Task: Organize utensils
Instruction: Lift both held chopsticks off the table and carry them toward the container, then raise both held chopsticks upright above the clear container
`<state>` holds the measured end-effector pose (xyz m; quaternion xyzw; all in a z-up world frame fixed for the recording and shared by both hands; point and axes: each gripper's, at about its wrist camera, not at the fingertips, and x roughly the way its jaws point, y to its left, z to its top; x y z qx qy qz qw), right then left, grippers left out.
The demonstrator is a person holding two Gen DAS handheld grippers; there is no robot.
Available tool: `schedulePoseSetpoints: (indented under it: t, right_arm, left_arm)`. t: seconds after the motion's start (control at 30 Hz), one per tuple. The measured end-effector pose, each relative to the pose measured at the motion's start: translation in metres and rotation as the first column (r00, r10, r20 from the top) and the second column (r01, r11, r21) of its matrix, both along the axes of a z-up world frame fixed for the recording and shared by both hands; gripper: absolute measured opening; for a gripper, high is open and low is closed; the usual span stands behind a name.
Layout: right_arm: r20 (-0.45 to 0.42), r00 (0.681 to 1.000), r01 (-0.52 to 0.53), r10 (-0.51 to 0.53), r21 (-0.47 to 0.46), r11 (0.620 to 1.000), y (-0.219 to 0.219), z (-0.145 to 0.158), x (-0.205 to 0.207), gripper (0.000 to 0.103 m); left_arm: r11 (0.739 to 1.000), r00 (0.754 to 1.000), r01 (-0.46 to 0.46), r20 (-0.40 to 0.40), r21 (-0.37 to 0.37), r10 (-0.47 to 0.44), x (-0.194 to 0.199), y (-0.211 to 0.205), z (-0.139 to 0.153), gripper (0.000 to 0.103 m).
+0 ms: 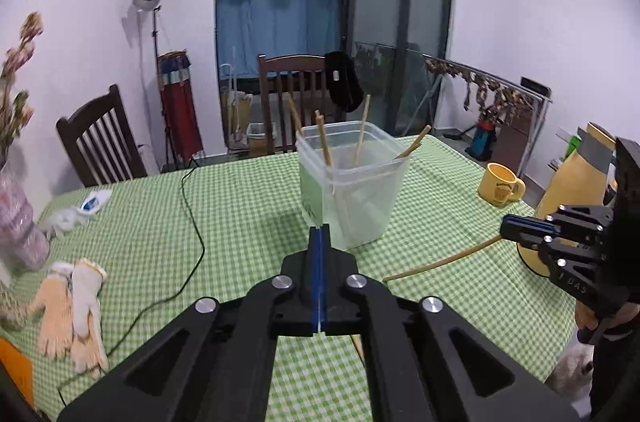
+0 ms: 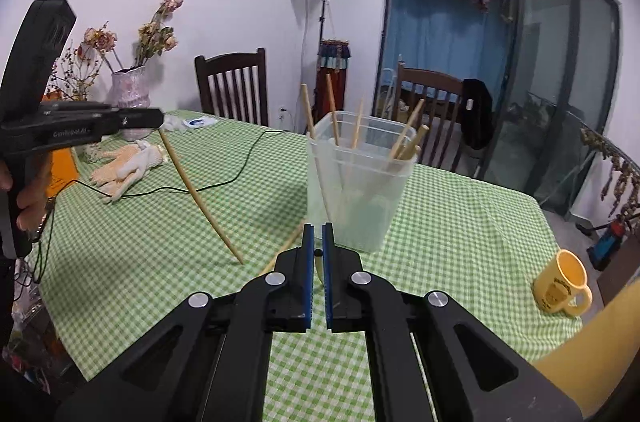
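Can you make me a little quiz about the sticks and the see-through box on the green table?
1. True or false: the clear box already holds several chopsticks.
2. Which cup stands on the checked tablecloth? A) red glass B) yellow mug C) blue bowl
3. Fill in: the left gripper and the right gripper each grip one ____.
Key: 1 true. 2 B, the yellow mug. 3 chopstick: one in the left, one in the right.
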<state>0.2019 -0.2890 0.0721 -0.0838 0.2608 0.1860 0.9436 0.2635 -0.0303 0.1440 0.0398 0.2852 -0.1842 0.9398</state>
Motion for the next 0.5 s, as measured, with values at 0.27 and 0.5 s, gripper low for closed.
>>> schedulePoseSetpoints:
  t: [0.27, 0.5]
  right_arm:
    - [-0.009, 1.000, -0.010, 0.010, -0.033, 0.999, 0.007, 0.009, 0.015, 0.004]
    - [0.003, 1.000, -0.001, 0.002, -0.026, 1.000, 0.003, 0.007, 0.009, 0.004]
  left_arm:
    - [1.000, 0.998, 0.025, -0.053, 0.007, -0.025, 0.023, -0.002, -0.011, 0.000]
    - [0.991, 0.953, 0.113, -0.291, 0.070, -0.088, -0.025, 0.016, -0.100, 0.039]
